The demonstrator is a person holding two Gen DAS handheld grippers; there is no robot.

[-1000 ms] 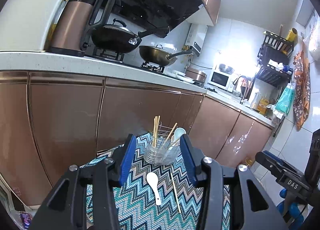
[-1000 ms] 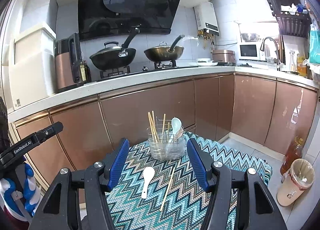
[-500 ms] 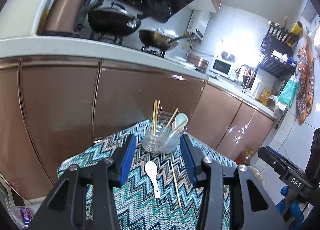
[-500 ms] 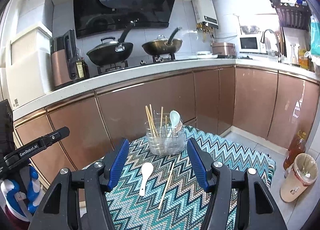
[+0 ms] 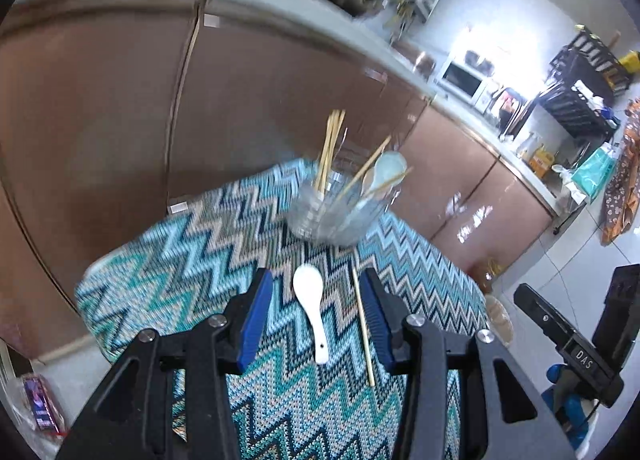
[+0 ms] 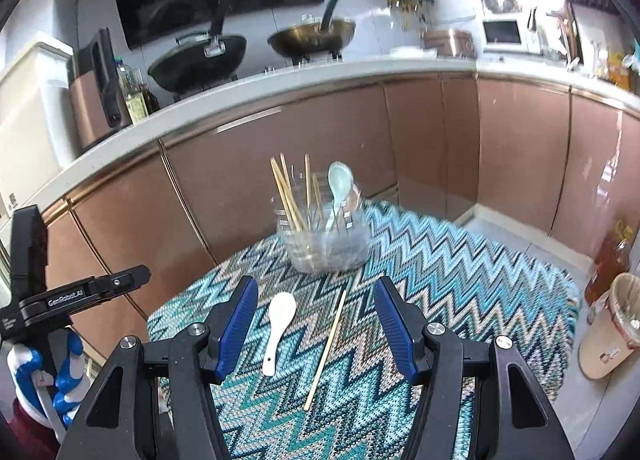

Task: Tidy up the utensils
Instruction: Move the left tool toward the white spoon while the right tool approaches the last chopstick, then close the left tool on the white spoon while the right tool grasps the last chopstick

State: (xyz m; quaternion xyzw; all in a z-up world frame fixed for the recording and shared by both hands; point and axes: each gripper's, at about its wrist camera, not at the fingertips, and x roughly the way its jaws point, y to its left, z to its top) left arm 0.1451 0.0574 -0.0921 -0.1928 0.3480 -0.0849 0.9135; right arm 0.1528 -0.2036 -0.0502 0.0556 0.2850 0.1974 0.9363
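Setting: a small desk (image 6: 460,260) covered with a zigzag cloth is seen standing before brown kitchen cabinets (image 6: 320,132); the loose utensils have been laid on the cloth, presumably so they can be reached from above.

Holder: a clear holder (image 6: 326,248) is placed at the far side of the cloth, and chopsticks (image 6: 286,196) and a pale green spoon (image 6: 339,184) are stood upright in it with handles down; it is judged to be the destination.

White spoon: a white spoon (image 5: 312,308) is left lying flat on the cloth, bowl toward the holder, handle toward the cameras, well apart from the holder.

Loose chopstick: a single chopstick (image 6: 326,348) is laid just beside the white spoon, not touching it, and roughly parallel to it.

Left tongs: the left tongs (image 5: 316,316) are held spread, nothing pinched, angled downward over the cloth so that the spoon is framed between the blue pads; this spoon is judged the likely target.

Right tongs: the right tongs (image 6: 316,328) are likewise spread and empty, with both spoon and chopstick seen between the pads; which one is meant cannot be told.

Stage: nothing is yet gripped; two items are judged to remain for the holder.

Handling: the thin chopstick, lying flat, is expected to be harder to pinch than the spoon.
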